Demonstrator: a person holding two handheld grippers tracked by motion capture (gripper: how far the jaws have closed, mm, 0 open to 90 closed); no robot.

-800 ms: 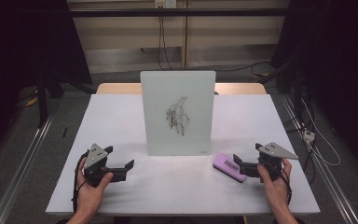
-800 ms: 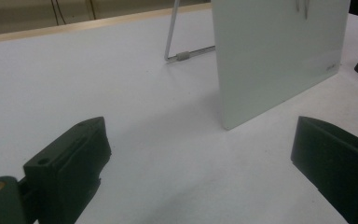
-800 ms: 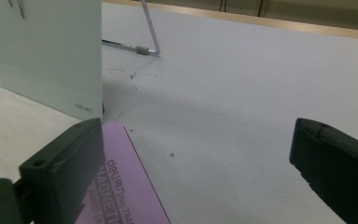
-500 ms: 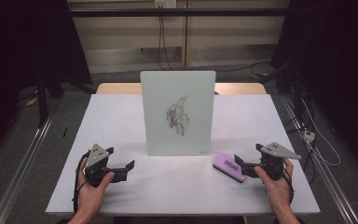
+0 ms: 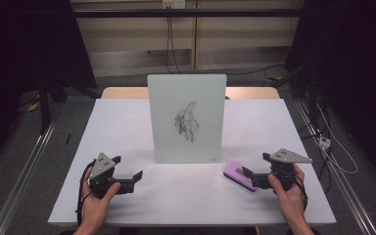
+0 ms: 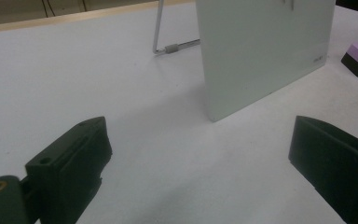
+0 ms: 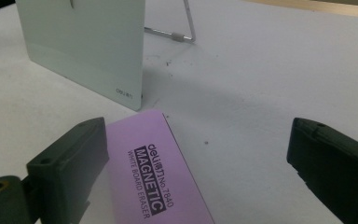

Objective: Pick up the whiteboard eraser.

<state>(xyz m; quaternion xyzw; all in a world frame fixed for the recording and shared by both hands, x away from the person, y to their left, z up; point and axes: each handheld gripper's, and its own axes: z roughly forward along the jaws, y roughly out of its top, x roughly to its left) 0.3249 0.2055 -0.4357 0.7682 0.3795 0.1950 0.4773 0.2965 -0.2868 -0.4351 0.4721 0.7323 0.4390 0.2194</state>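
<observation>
The right gripper [image 5: 248, 175] sits low at the near right of the white table [image 5: 127, 122], its jaws spread wide with the purple whiteboard eraser [image 5: 240, 175] lying flat between them, nothing gripped yet. In the right gripper view the eraser [image 7: 161, 172] lies closer to one jaw, label up, its long side running away from the camera. To take it well, I'd say the hand should shift so the eraser is centred, then close across its narrow width, low enough to catch the dark base rather than skim the top.

The left gripper [image 5: 129, 180] rests at the near left, jaws also wide apart and empty, only bare table showing between them [image 6: 200, 154].

The small whiteboard [image 5: 187, 117] stands upright in the middle of the table, just beyond the eraser, a black scribble [image 5: 186, 121] on its face. Its wire stand [image 7: 177, 28] props it from behind. The board's near right corner is close to the eraser, so a careless lift could knock it; the board looks light and may tip.
</observation>
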